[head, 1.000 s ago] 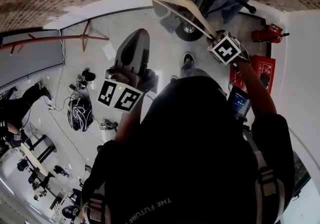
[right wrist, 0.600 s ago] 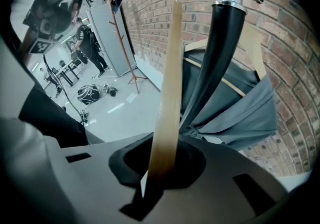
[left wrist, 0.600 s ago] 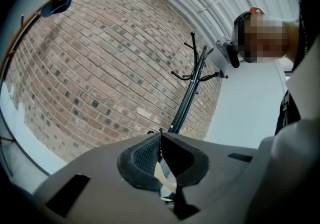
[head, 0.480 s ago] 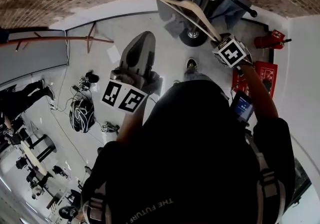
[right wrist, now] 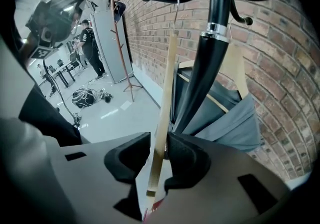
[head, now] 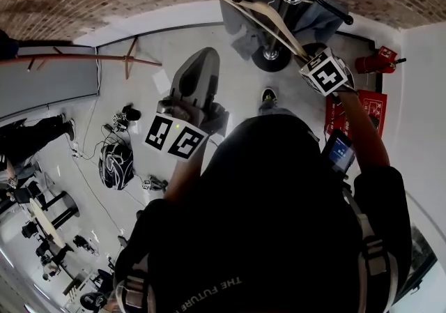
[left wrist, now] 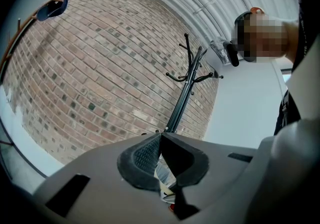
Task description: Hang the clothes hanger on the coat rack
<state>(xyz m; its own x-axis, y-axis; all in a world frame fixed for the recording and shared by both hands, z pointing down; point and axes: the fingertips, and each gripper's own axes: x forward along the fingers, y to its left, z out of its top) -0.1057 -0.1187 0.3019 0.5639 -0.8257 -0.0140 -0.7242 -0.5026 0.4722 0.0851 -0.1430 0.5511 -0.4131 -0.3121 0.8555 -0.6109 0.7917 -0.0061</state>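
Right gripper (right wrist: 159,152): raised in my right hand, its two dark fingers (right wrist: 186,158) clamped on the clothes hanger (right wrist: 165,98), gripping near the lower end of one pale wooden arm
Left gripper (left wrist: 160,138): raised in my left hand, well apart from the hanger, its fingers (left wrist: 142,155) pressed together at the tips with nothing between them
Clothes hanger: the wooden arm rises steeply from my right fingers, just beside the pole of the coat rack (right wrist: 210,61); the thin wire hook at its top reaches one of the rack's curved black arms, and I cannot tell whether it rests its weight there
Coat rack: a black pole with a silver collar and curved black arms at the top, close in front of my right gripper; in the head view its round base sits on the pale floor (head: 237,85)
Second hanger (right wrist: 239,71): wooden, on the far side of the pole, carrying a grey garment (right wrist: 225,118) that drapes down behind the pole
Brick wall (right wrist: 280,78): red-brown brick, directly behind the rack
Floor further off: what looks like a dark helmet (head: 115,165) among cables to my left, and a red fire extinguisher (head: 376,60) by the white wall to my right
Far end: a tall wooden coat stand (right wrist: 121,43) beside a grey panel, with a person (right wrist: 90,43) in dark clothes standing near it
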